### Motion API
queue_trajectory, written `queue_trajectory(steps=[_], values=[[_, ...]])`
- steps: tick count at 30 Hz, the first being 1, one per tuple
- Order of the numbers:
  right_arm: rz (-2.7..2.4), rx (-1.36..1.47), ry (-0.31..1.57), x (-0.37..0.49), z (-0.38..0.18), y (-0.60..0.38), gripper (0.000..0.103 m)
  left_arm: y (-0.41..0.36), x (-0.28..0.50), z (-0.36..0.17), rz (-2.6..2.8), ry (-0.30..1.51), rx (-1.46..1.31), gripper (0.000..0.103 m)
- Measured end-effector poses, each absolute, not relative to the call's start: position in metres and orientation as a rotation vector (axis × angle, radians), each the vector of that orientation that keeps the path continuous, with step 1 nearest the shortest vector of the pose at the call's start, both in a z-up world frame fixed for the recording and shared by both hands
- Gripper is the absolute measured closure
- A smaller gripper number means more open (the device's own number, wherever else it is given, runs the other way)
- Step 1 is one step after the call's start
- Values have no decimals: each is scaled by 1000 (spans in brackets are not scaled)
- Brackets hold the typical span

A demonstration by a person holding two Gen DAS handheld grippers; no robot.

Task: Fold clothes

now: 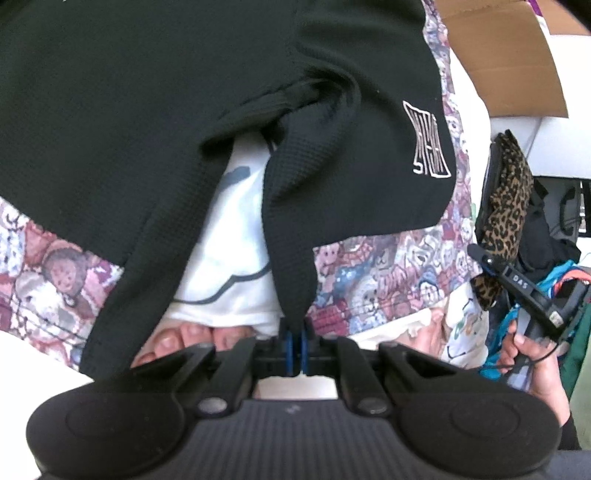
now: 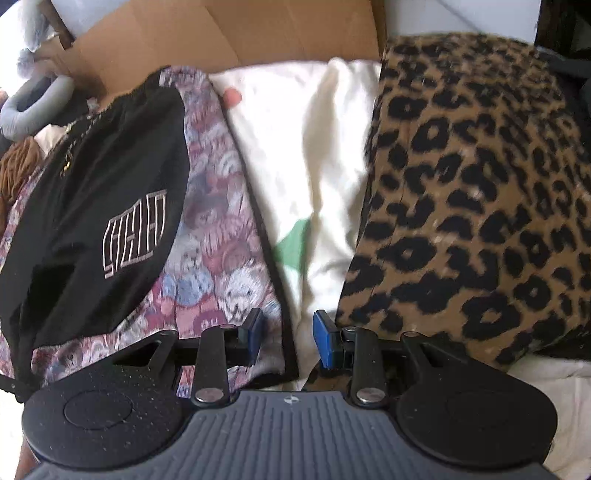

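A black garment (image 1: 184,110) with a white outlined logo (image 1: 428,144) lies spread over a bear-print cloth (image 1: 388,266). My left gripper (image 1: 297,334) is shut on a raised fold of the black garment, pinched between its blue pads. In the right wrist view the same black garment (image 2: 92,206) lies at the left on the bear-print cloth (image 2: 221,229). My right gripper (image 2: 290,330) stands open over that cloth's dark hem and a white sheet (image 2: 314,147). A leopard-print garment (image 2: 480,206) bulges just right of its right finger. The left wrist view shows the leopard fabric (image 1: 506,199) draped by one of the right gripper's fingers (image 1: 517,284).
A cardboard box (image 2: 221,33) stands behind the cloths. White fabric with a dark line print (image 1: 229,258) shows under the black garment. Bare toes (image 1: 173,341) sit near the left gripper. A hand (image 1: 532,354) holds the right gripper's handle, with colourful clothes (image 1: 561,291) piled behind it.
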State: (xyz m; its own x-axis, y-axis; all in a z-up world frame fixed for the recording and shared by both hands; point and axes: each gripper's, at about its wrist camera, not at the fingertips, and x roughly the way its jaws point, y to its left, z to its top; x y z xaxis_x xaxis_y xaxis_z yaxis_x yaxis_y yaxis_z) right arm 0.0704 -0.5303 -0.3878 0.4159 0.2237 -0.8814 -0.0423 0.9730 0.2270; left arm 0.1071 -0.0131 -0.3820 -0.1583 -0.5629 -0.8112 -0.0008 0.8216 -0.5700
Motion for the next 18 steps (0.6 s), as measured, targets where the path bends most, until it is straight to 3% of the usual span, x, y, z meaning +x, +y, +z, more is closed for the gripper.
queue_trajectory(steps=[4,6,7,18], values=[[170,209,1144,67,-393,-533,68,-15,106,-383,-534,1676,-445,98],[170,239,1164,68,-393,-537,82,-16,106,-382,-550,1682,-446,98],[173,233,1169,70,-389,-536,95,-17,106,-382,-566,1689,-455,99],[165,122,1149,74,-325,-529,98,-35,110,-370,-749,1691,-504,99]])
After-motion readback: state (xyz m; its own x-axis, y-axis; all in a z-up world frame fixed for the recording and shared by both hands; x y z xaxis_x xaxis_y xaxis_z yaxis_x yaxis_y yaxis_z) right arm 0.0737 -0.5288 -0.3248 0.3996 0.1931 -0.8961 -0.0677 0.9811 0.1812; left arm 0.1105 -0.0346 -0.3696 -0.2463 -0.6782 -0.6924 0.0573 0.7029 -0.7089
